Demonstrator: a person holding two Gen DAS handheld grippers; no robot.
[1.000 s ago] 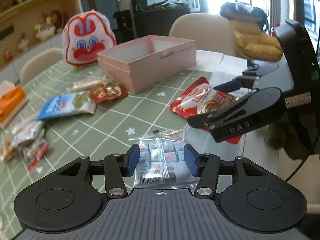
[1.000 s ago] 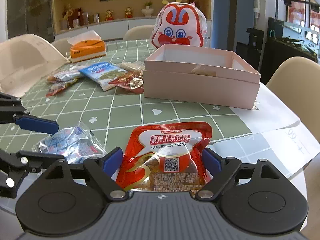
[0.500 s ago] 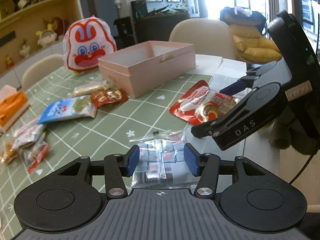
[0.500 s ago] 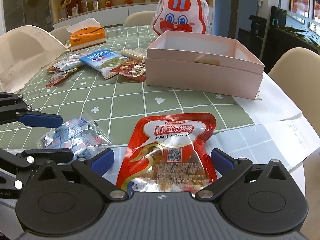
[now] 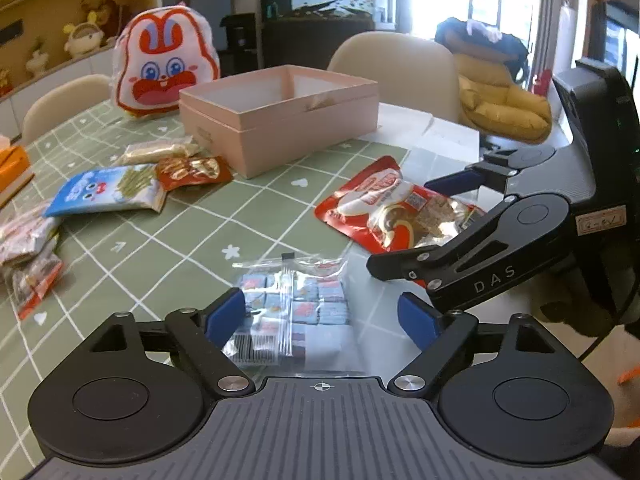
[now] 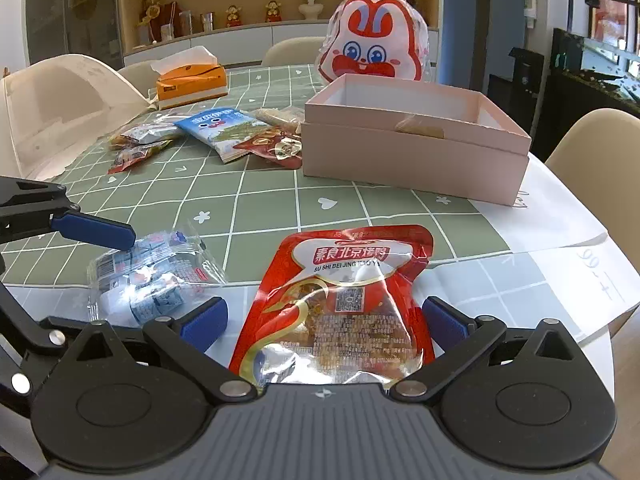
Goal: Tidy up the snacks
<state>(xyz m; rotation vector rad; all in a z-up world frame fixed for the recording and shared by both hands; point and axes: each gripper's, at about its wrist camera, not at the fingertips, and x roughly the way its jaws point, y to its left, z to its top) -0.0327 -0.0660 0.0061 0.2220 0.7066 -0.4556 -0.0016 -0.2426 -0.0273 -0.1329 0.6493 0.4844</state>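
A clear bag of small blue candies [image 5: 292, 308] lies flat on the green checked table, between the fingers of my left gripper [image 5: 320, 316]. The left jaws are opening and the right pad stands well off the bag. A red foil pouch [image 6: 344, 292] lies between the blue pads of my right gripper [image 6: 324, 320], which is wide open and does not press on it. Both bags [image 6: 156, 276] [image 5: 400, 212] appear in both views, side by side near the table's front edge. An open pink box [image 5: 280, 132] [image 6: 412, 160] stands behind them, with a tan packet [image 6: 420, 128] inside.
A bunny-faced bag [image 5: 166, 60] stands behind the box. Left of the box lie a blue snack packet [image 5: 108, 192], a red-brown packet [image 5: 192, 170] and several small packets [image 5: 28, 252]. An orange tissue box [image 6: 190, 80] sits at the far side. Beige chairs ring the table.
The left jaws have spread wide, away from the candy bag they stood close around. The right jaws widened around the red pouch. Both hands stayed about where they were.
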